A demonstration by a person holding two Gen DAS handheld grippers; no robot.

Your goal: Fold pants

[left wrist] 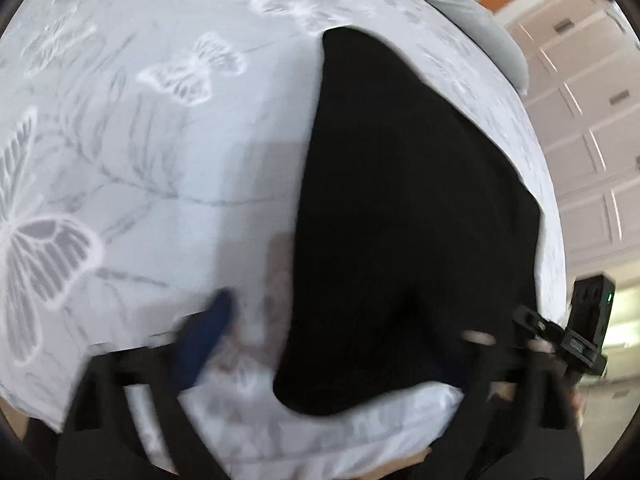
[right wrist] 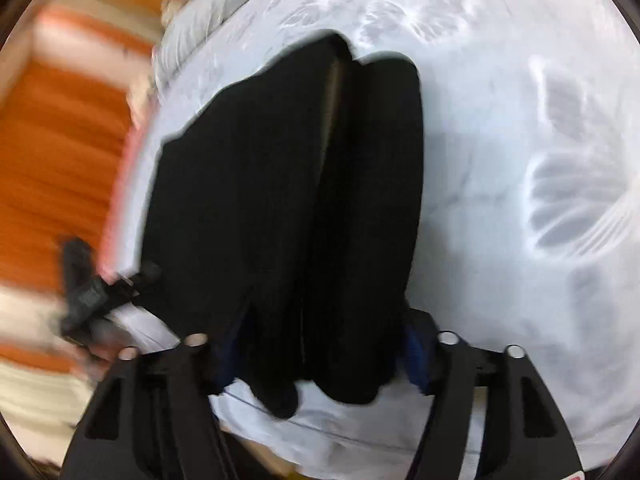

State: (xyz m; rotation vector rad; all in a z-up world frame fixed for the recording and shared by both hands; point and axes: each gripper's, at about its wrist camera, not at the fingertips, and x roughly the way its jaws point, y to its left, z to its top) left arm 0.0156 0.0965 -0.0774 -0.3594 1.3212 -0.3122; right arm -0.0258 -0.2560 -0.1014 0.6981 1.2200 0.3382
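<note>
Black pants (left wrist: 400,220) lie on a white bed sheet with grey butterfly prints (left wrist: 140,160). In the right wrist view the pants (right wrist: 288,208) lie lengthwise with the two legs side by side. My right gripper (right wrist: 320,356) is open, its blue-padded fingers (right wrist: 416,356) on either side of the near end of the pants. My left gripper (left wrist: 328,344) is open; its left blue finger (left wrist: 208,332) lies on the sheet, its right finger is hidden by the black cloth. The other gripper shows at the right edge of the left wrist view (left wrist: 576,332).
A grey pillow or blanket (left wrist: 472,12) lies at the bed's far end. White panelled cabinets (left wrist: 580,120) stand beyond the bed. An orange wall or curtain (right wrist: 60,152) shows past the bed's edge. Both views are motion-blurred.
</note>
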